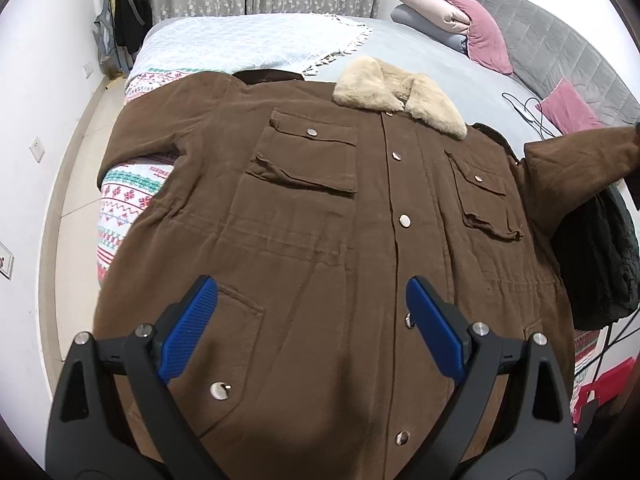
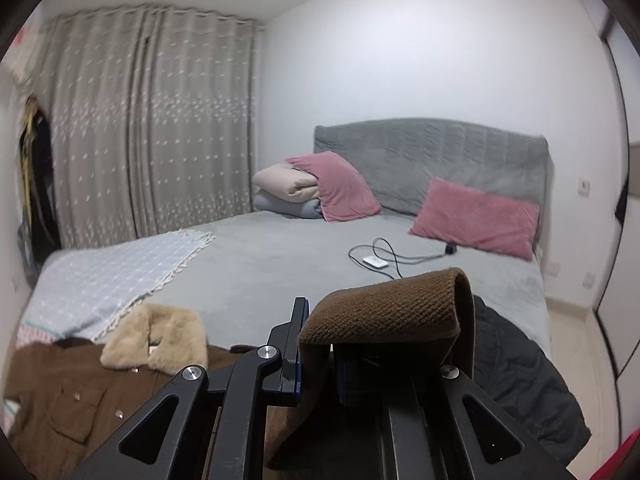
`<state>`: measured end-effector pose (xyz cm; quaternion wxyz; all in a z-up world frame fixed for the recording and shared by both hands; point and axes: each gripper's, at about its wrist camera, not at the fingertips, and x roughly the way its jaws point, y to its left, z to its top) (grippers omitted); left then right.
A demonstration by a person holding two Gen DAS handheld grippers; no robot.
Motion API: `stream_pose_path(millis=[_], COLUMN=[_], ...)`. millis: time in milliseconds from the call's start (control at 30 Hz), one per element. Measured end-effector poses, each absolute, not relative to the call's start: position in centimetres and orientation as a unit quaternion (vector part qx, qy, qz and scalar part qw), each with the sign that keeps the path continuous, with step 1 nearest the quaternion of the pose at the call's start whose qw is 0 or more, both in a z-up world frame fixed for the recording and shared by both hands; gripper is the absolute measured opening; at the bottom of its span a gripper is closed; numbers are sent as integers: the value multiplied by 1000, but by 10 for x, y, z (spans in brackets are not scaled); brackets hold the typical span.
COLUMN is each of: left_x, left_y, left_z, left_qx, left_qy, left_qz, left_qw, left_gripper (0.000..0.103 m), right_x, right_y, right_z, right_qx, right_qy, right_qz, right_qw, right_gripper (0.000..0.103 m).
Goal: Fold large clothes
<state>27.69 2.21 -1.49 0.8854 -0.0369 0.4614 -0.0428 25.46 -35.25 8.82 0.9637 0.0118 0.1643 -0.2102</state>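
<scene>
Brown coat (image 1: 320, 220) lies flat, front up, across the foot end of the bed (image 1: 440, 64), fur collar (image 1: 400, 96) toward the headboard, hem w/ the near edge. L gripper (image 1: 312, 320) hovers over the lower front, jaws spread wide, nothing betw. them. R gripper (image 2: 320, 356) pressed together on the knit cuff (image 2: 384, 312), sleeve lifted off the bed's rt side above a black garment (image 2: 528, 372).
</scene>
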Motion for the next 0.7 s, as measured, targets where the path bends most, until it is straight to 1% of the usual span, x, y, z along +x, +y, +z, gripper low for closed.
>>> stream_pose_path(millis=[367,700], left_x=[259,249], left_y=[81,119], left_z=[-5,-10], left_qx=[-79,-104], left_qy=[458,468], left_qz=[-39,-34], left_qw=[885,877], left_gripper=[95,95], right_x=[301,356], right_y=[-253,-179], right_z=[70,-6], right_qx=[-52,-89], right_qy=[169,234], right_qz=[-164,-111], right_qw=[971,962], right_gripper=[11,11])
